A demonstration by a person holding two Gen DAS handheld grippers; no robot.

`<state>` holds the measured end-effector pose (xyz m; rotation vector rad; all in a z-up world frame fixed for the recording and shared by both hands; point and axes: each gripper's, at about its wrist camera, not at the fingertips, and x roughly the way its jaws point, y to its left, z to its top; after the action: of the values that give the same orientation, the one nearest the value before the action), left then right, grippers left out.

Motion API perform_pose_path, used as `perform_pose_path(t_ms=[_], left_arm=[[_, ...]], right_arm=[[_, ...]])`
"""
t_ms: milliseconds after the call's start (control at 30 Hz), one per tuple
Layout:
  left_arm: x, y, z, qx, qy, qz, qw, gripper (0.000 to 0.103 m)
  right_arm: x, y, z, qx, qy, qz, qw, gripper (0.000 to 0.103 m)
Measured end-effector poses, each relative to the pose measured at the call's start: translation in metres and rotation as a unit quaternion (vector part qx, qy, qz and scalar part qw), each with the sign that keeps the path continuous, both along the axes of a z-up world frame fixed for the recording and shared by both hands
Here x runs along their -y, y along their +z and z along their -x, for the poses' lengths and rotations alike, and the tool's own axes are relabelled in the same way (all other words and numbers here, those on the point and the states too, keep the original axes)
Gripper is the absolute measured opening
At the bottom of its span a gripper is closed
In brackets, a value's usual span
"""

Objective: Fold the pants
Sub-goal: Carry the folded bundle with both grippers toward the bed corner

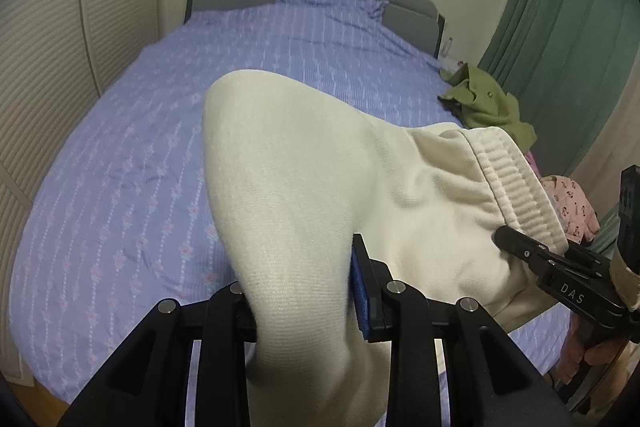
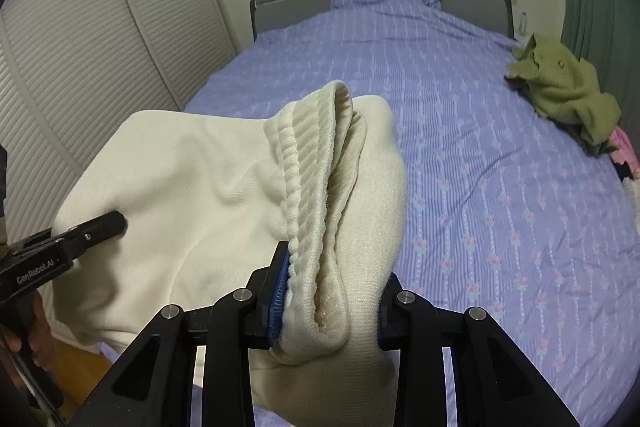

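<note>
Tongs (image 2: 328, 307) pinch ribbed waistband (image 2: 312, 179) — soft knit.

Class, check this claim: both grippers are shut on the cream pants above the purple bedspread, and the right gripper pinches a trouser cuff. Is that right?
Not quite. The right gripper pinches the ribbed waistband of the cream pants, not a cuff; the right wrist view shows it. The left gripper is also shut on the pants, above the purple bedspread.
</note>
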<state>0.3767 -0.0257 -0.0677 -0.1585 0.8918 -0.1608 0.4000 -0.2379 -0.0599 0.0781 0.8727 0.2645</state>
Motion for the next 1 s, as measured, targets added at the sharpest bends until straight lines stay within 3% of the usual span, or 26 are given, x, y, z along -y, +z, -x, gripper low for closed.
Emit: perform_pose_path(t_ms=[167,300,467,567,733,1000], left_arm=[[-0.048,0.012,0.014,0.020,-0.027,-0.001,0.9994,0.030],[-0.091,0.020,0.021,0.022,-0.062,-0.011,0.9978,0.030],[-0.137,0.024,0.031,0.011,-0.072,-0.014,0.9972,0.030],[-0.162,0.019,0.042,0.005,-0.060,-0.014,0.9981,0.030],[-0.209,-0.002,0.058,-0.026,-0.002,0.009,0.9996,0.030],[-0.281,-0.033,0.071,-0.054,0.031,0.012,0.9980,0.030]], right_arm=[[-0.048,0.018,0.024,0.019,-0.011,0.019,1.000,0.033],[-0.091,0.023,0.044,0.019,-0.049,0.011,0.999,0.033],[-0.145,0.024,0.059,0.012,-0.063,0.004,0.998,0.033],[-0.171,0.020,0.063,0.006,-0.053,0.007,0.999,0.033],[-0.211,0.007,0.066,-0.006,-0.009,0.012,1.000,0.033],[-0.277,-0.016,0.058,-0.042,0.036,0.009,0.998,0.033]])
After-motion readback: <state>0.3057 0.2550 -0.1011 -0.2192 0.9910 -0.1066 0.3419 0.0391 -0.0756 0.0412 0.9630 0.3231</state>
